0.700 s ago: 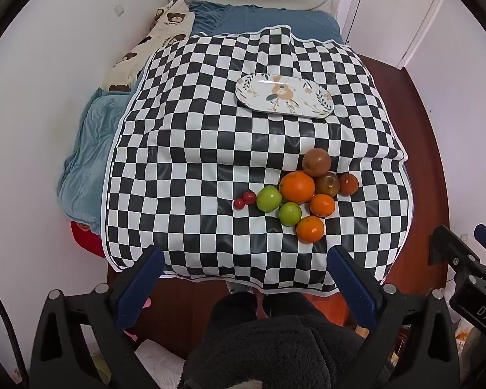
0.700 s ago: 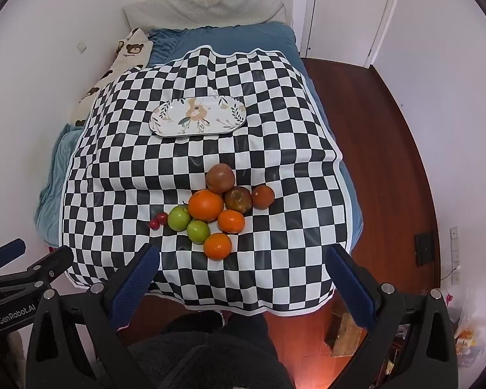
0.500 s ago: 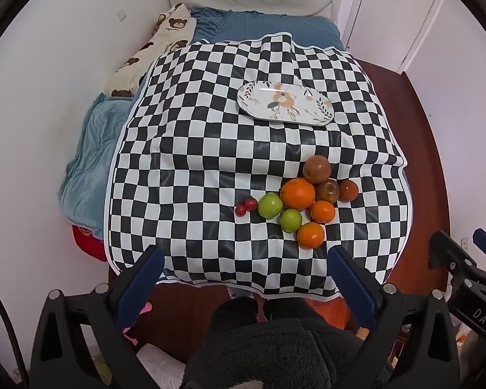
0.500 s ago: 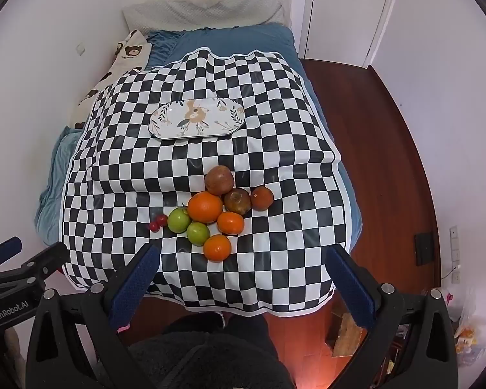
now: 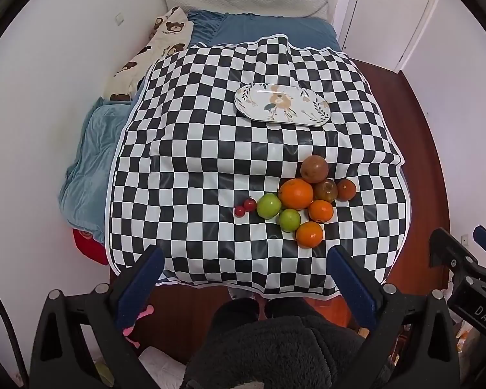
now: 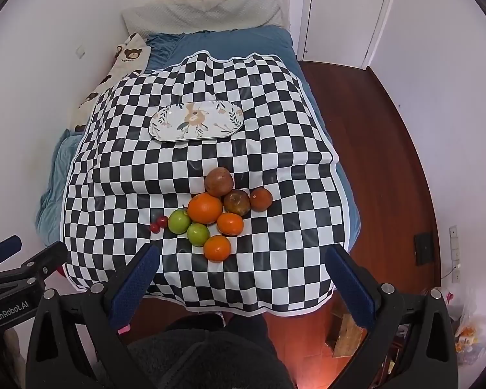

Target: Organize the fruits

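Both claws wide open, gripping nothing: left claw (image 5: 246, 278), right claw (image 6: 243, 275), held above the near edge of the checkered cloth (image 5: 210, 149) on the bed (image 5: 269, 29). Fruit cluster of oranges (image 5: 295, 193), green apples (image 5: 269, 206), brownish fruits (image 5: 314, 169), cherry tomatoes (image 5: 249, 204) sits near-right on cloth. Floral plate (image 5: 252, 102) lies farther back, well apart from the fruit.

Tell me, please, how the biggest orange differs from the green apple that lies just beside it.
The biggest orange is bright orange, the green apple yellow-green. The orange looks clearly larger than the apple. The orange sits in the middle of the pile, while the apple lies at its left edge, next to two small red fruits. Both are round, and both rest on the checkered cloth.
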Demonstrator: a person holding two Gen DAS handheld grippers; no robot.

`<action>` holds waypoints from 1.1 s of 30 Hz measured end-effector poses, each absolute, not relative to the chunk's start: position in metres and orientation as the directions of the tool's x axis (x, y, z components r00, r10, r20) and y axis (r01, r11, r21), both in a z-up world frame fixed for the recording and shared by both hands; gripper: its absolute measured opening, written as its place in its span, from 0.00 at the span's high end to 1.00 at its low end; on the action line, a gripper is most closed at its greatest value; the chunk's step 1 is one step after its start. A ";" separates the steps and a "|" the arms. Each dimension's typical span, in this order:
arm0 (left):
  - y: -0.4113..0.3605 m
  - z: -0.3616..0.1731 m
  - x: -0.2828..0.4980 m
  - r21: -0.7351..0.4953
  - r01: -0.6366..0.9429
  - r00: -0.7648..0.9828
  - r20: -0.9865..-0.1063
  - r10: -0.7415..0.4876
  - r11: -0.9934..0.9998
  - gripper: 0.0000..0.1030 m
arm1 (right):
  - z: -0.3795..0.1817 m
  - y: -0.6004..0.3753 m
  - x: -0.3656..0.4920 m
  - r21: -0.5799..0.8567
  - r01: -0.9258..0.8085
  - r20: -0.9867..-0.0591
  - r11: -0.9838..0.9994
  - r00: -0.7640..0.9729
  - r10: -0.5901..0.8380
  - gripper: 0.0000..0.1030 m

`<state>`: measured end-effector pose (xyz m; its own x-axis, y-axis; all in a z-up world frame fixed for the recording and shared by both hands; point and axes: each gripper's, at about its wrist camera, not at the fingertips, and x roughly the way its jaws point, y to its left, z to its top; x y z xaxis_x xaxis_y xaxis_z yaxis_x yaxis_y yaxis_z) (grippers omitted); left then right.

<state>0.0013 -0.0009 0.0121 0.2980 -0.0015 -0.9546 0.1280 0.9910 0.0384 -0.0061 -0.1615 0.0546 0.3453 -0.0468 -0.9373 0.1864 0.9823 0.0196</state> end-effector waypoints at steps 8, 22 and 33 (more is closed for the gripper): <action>-0.001 0.012 0.001 0.040 0.133 0.300 -0.954 -0.002 0.990 0.00 | 0.058 -0.159 -0.008 0.019 0.188 -0.937 0.982 0.347 -0.048 0.00; 0.000 0.012 -0.001 0.038 0.131 0.306 -0.952 -0.004 0.991 0.00 | 0.059 -0.159 -0.010 0.020 0.187 -0.935 0.982 0.351 -0.048 0.00; 0.001 0.013 -0.001 0.040 0.132 0.306 -0.952 -0.003 0.990 0.00 | 0.059 -0.159 -0.010 0.021 0.186 -0.935 0.982 0.352 -0.046 0.00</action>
